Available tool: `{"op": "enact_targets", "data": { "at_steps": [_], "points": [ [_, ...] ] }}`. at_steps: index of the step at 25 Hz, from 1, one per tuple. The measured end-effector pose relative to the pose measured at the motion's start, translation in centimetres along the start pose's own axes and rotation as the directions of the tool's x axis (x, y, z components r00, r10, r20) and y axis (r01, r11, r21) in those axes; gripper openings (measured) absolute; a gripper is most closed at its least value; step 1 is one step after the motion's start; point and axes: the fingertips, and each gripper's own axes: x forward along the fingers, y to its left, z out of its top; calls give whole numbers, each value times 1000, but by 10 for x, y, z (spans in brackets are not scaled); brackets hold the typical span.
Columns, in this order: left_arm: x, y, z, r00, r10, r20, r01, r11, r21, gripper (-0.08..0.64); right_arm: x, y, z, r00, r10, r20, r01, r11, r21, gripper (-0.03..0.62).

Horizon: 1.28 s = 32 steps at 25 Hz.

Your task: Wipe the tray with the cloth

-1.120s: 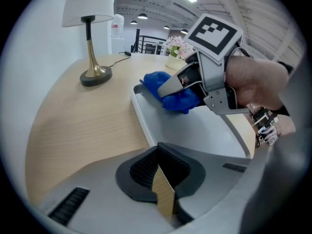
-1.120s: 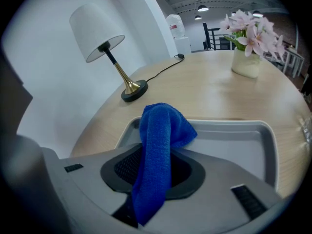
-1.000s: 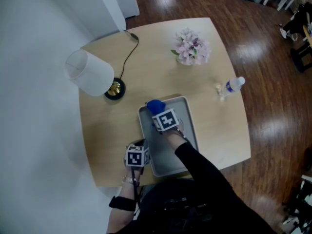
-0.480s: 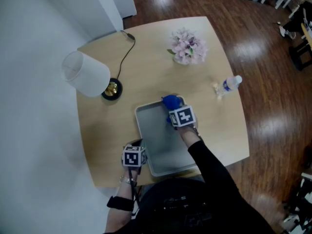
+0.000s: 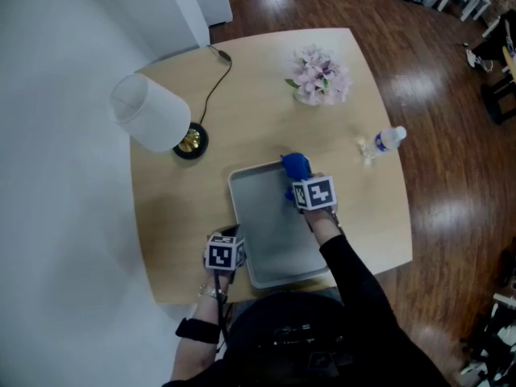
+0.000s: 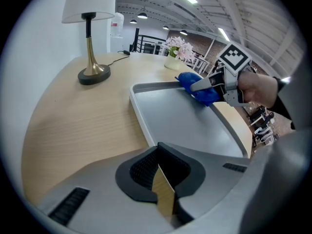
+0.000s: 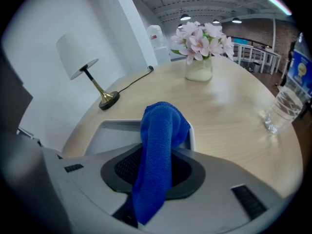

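A grey tray (image 5: 270,224) lies at the near middle of the round wooden table (image 5: 266,103). My right gripper (image 5: 297,181) is shut on a blue cloth (image 5: 296,165) and holds it down at the tray's far right corner. In the right gripper view the cloth (image 7: 161,145) hangs bunched between the jaws over the tray's far rim (image 7: 117,128). My left gripper (image 5: 235,244) sits at the tray's left front rim (image 6: 141,121). That rim runs straight into its nearly closed jaws, which pinch it. The left gripper view also shows the right gripper (image 6: 214,84) with the cloth (image 6: 195,84).
A white-shaded lamp (image 5: 153,119) with a dark cord (image 5: 214,87) stands at the far left. A vase of pink flowers (image 5: 318,77) is at the back. A small water bottle (image 5: 385,142) lies near the right edge. Wood floor surrounds the table.
My right gripper has slid the blue cloth to the right along the tray's far edge, from the far left corner to the far right one. The left gripper has stayed put.
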Motion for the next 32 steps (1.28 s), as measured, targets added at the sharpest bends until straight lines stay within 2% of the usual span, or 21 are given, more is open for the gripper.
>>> {"op": "enact_targets", "data": {
  "at_steps": [3, 7, 12, 17, 24, 28, 32],
  "points": [
    [0, 1, 1, 1000, -6, 13, 6, 1000, 0, 9, -9, 44, 0, 998, 63, 12, -62, 996, -57, 109],
    [0, -1, 1, 999, -21, 34, 21, 1000, -16, 9, 6, 118, -20, 985, 168, -40, -172, 979, -112, 109],
    [1, -1, 0, 998, -35, 48, 37, 998, -46, 9, 30, 167, -33, 972, 218, -83, -228, 964, -137, 109],
    [2, 2, -3, 999, -26, 45, 28, 999, -45, 9, 45, 173, -42, 971, 211, -111, -224, 967, -120, 109],
    [-1, -2, -1, 998, -35, 53, 37, 998, -40, 9, 46, 171, -44, 978, 181, -100, -196, 967, -162, 109],
    [-1, 0, -1, 998, -28, 48, 30, 999, -43, 9, 39, 177, -48, 963, 245, -112, -258, 958, -124, 109],
    [0, 1, 0, 999, -23, 45, 25, 999, -27, 9, 34, 147, -50, 973, 201, -110, -213, 971, -105, 109]
  ]
}}
